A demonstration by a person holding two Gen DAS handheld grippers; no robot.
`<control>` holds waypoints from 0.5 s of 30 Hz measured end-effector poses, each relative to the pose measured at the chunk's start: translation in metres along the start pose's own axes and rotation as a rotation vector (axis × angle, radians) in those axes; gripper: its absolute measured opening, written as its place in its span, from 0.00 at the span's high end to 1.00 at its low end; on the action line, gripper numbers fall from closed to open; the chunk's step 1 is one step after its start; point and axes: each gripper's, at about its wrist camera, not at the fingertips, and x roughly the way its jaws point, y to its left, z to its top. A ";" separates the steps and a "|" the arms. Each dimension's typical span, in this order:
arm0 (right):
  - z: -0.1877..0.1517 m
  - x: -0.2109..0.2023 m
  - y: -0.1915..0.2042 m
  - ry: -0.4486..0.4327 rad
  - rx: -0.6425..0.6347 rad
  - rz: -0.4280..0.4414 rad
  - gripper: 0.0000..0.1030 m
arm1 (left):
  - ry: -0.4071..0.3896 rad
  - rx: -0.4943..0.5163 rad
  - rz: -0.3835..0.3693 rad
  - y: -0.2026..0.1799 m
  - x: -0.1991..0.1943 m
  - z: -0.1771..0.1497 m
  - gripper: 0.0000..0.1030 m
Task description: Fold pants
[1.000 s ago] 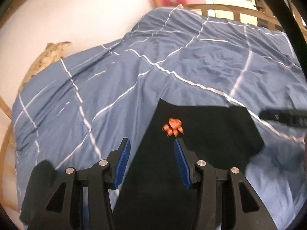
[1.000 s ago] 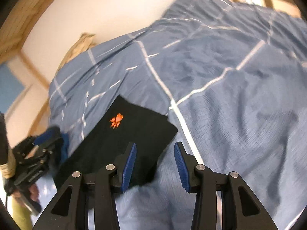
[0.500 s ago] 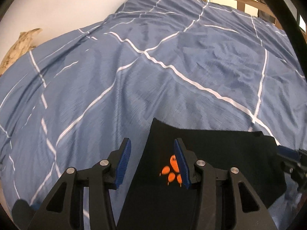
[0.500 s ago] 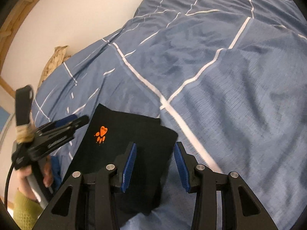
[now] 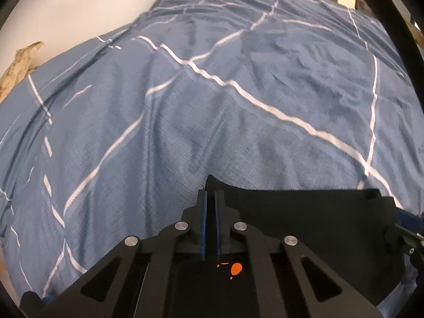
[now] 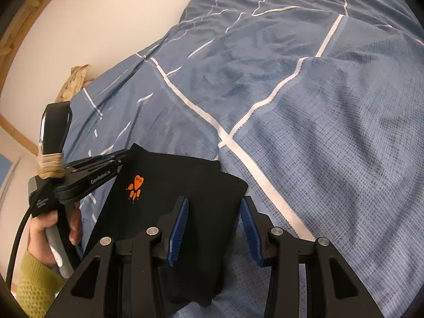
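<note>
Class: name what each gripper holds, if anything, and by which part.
The left gripper is shut on the black pants at their far left corner. The right gripper is open, straddling the pants' right edge, holding nothing.

Black pants (image 6: 169, 185), folded into a flat rectangle, orange paw print (image 6: 135, 184) on top, lying on the bed (image 6: 304, 111)

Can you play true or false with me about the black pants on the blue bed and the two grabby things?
1. The black folded pants lie on a blue quilt with white stripes. True.
2. The paw print is green. False: it is orange.
3. The left gripper is wide open. False: it is shut on the pants' corner.
4. The right gripper is open. True.
</note>
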 end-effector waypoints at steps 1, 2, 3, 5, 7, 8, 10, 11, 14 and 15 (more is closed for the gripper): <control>0.000 0.000 -0.001 -0.005 0.002 -0.001 0.59 | -0.010 -0.008 0.009 0.001 -0.002 0.000 0.94; 0.000 -0.001 -0.001 -0.006 0.004 -0.003 0.59 | -0.027 -0.026 0.026 0.004 -0.005 0.001 0.94; 0.000 -0.001 -0.001 -0.005 0.010 -0.006 0.59 | -0.035 -0.038 0.032 0.007 -0.007 0.002 0.94; 0.001 0.000 -0.001 -0.003 0.009 -0.018 0.59 | -0.047 -0.059 0.050 0.012 -0.009 0.005 0.94; 0.003 0.000 0.001 -0.008 0.002 -0.029 0.59 | -0.045 -0.063 0.076 0.014 -0.006 0.007 0.94; 0.004 0.000 0.002 -0.010 0.001 -0.038 0.59 | -0.035 -0.063 0.101 0.014 -0.003 0.007 0.94; 0.005 0.000 0.004 -0.019 0.002 -0.048 0.59 | -0.023 -0.065 0.112 0.014 0.003 0.005 0.94; 0.006 -0.001 0.006 -0.027 -0.002 -0.058 0.59 | -0.015 -0.066 0.115 0.013 0.005 0.004 0.94; 0.010 -0.003 0.011 -0.048 -0.032 -0.066 0.59 | 0.016 -0.052 0.148 0.010 0.015 0.001 0.91; 0.012 -0.003 0.011 -0.053 -0.046 -0.082 0.59 | 0.023 -0.052 0.144 0.009 0.016 0.000 0.90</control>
